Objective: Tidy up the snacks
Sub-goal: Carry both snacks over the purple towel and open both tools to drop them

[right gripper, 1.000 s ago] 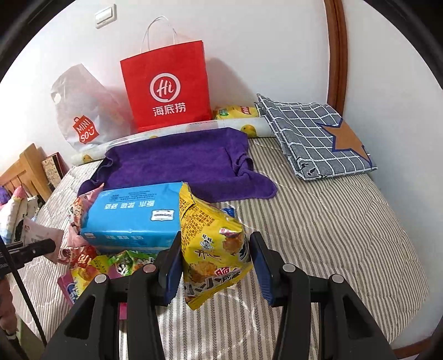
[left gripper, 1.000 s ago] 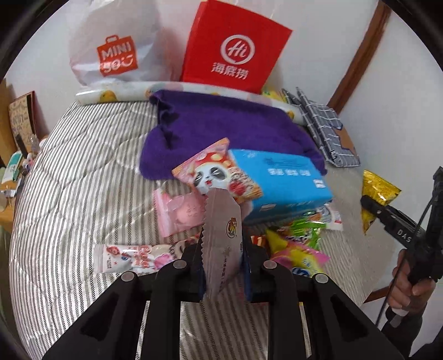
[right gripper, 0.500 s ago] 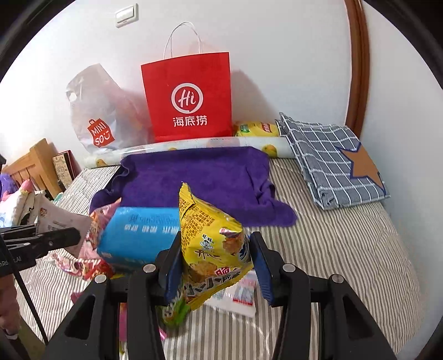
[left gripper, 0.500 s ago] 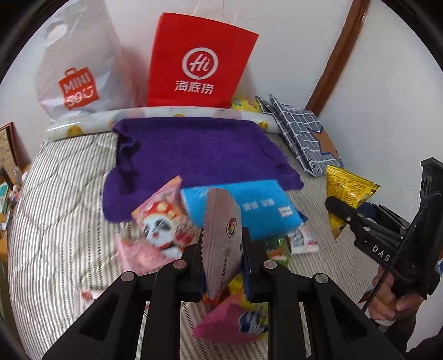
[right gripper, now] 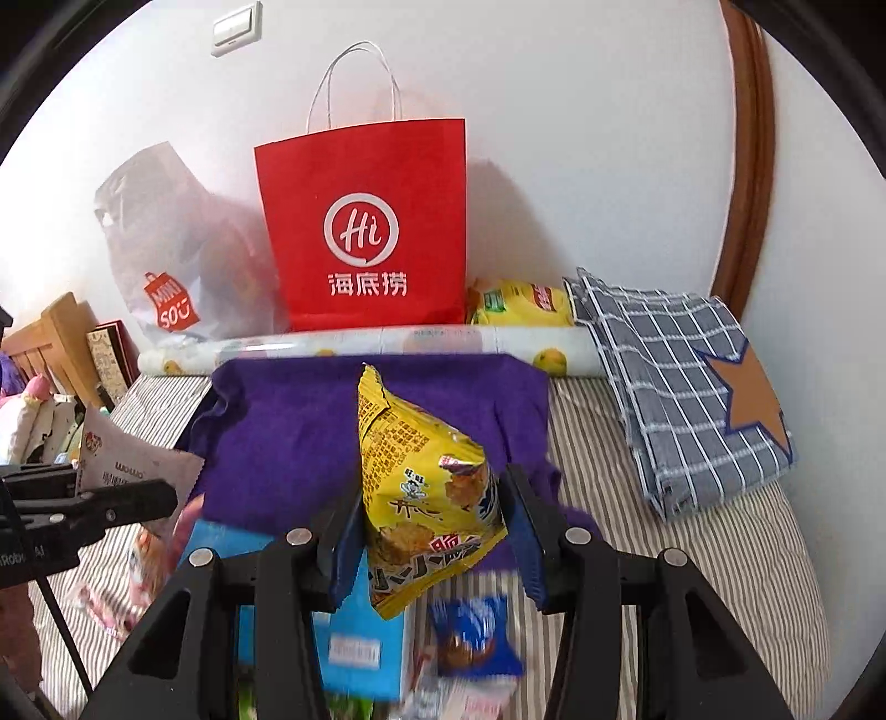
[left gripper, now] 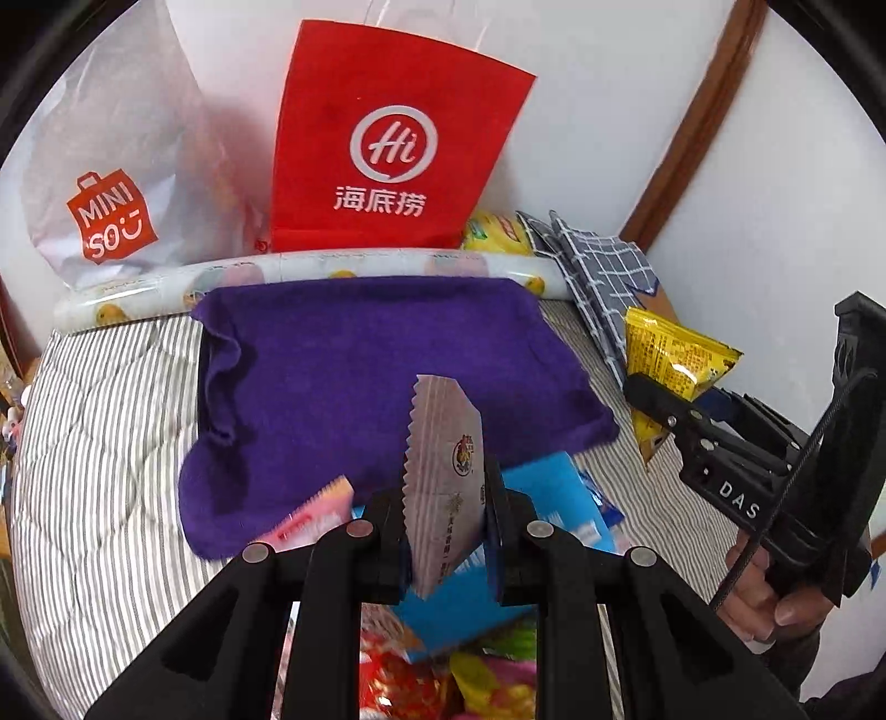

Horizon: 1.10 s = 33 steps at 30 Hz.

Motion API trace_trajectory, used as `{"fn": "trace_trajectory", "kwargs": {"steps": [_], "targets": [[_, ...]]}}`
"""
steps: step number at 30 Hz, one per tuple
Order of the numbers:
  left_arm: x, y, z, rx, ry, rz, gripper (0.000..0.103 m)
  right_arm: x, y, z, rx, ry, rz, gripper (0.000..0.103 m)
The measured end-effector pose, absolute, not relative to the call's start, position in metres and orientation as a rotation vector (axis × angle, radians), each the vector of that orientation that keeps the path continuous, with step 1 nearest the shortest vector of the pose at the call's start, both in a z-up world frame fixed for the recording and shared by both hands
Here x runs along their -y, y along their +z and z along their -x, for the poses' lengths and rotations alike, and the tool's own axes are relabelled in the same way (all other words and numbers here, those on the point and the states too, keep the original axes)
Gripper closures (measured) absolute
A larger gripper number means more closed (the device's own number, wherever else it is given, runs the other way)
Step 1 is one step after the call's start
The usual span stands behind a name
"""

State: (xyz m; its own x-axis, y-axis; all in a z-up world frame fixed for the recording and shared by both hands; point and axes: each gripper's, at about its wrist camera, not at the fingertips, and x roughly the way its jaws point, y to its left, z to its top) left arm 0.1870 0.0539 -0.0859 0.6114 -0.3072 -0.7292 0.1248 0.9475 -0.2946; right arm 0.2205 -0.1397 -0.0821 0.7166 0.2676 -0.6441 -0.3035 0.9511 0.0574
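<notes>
Against the white back wall [right gripper: 581, 138] stand a red paper bag [right gripper: 365, 232] with white handles and a "Hi" logo and, to its left, a translucent plastic bag [right gripper: 166, 249] with a red Miniso mark; a light switch [right gripper: 237, 27] sits high on that wall, and a curved brown wooden trim [right gripper: 747, 166] runs up beside the right-hand corner. Below them lies the bed [right gripper: 692, 581], covered in a grey-and-white striped quilt. A long printed roll [right gripper: 387, 340] lies across its far edge, a yellow chip bag [right gripper: 520, 302] behind the roll, and a folded blue checked cloth [right gripper: 681, 399] with an orange star rests at the far right. A purple towel [left gripper: 360, 376] is spread over the middle of the bed. Nearer the cameras, loose snacks crowd the quilt: a light-blue pack [right gripper: 360, 642], a small dark-blue wrapper [right gripper: 476, 637] and pink and red packets [left gripper: 310, 518]. The left claw [left gripper: 446, 531] pinches a pale grey sachet [left gripper: 443, 476] with a zigzag edge, held upright above the towel's near edge. The right claw [right gripper: 432, 537] is closed on a yellow snack packet [right gripper: 426, 493], held above the pile in front of the towel. A hand [left gripper: 775, 598] grips the right tool's handle in the left view. Wooden furniture [right gripper: 50, 338] stands at the bed's left side.
</notes>
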Motion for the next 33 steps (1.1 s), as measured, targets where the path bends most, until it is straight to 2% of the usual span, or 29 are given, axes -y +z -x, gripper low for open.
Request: {"fn": "trace_trajectory", "kwargs": {"steps": [17,33], "targets": [[-0.072,-0.099,-0.273,-0.935,-0.232,0.19,0.083,0.124,-0.114,-0.309,-0.751,0.314,0.076,0.059],[-0.084,-0.15,-0.315,-1.049,-0.209,0.207,0.083,0.116,-0.153,-0.335,-0.838,0.323,0.099,0.059]]}}
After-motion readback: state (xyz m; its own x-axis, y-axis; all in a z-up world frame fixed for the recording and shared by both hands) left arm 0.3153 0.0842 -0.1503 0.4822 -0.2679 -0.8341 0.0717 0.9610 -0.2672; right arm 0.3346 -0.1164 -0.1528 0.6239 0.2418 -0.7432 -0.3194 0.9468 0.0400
